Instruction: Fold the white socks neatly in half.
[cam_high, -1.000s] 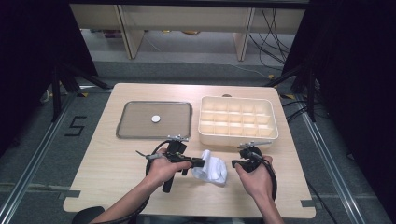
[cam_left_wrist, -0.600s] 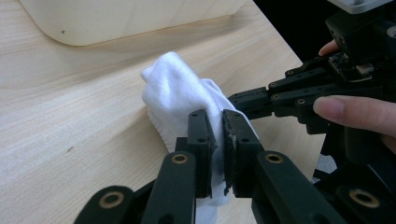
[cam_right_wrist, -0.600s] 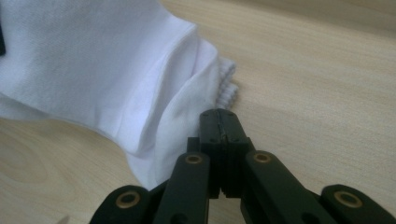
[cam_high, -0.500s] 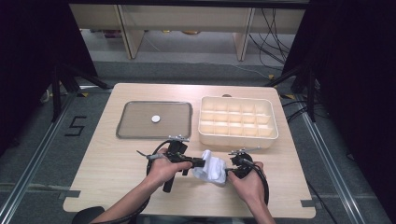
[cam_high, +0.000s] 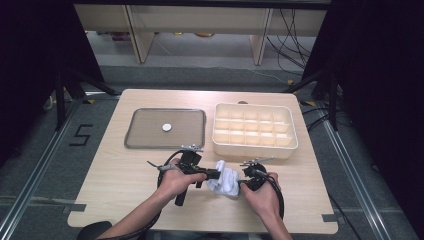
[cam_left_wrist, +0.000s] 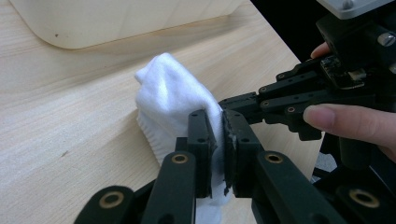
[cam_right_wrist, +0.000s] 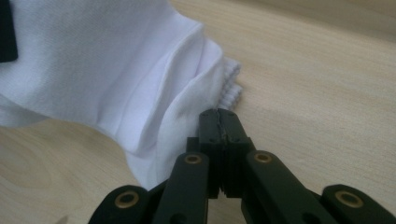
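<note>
While the left gripper (cam_left_wrist: 217, 140) pinches a fold of the white sock (cam_left_wrist: 173, 100) between its fingers, the right gripper (cam_right_wrist: 218, 121) sits just beside the sock's ribbed edge with its fingers pressed together. From the right gripper view I cannot tell if any cloth is caught between them; they look closed on nothing. The sock lies on the wooden table (cam_high: 125, 175), bunched up between the two grippers, with most of it past the left fingers' tips.

I think the step in hand is folding or rolling the sock, with one side held and the other side not gripped yet. Next, the right fingers likely need to spread, slide over the sock's edge, and pinch it, so both sides can be moved together.

Counting things: one sock, two grippers, one cream box with many little compartments (cam_high: 252, 130) well past the fingers, and one grey tray (cam_high: 145, 140) with one small white round thing (cam_high: 166, 127) on it.
</note>
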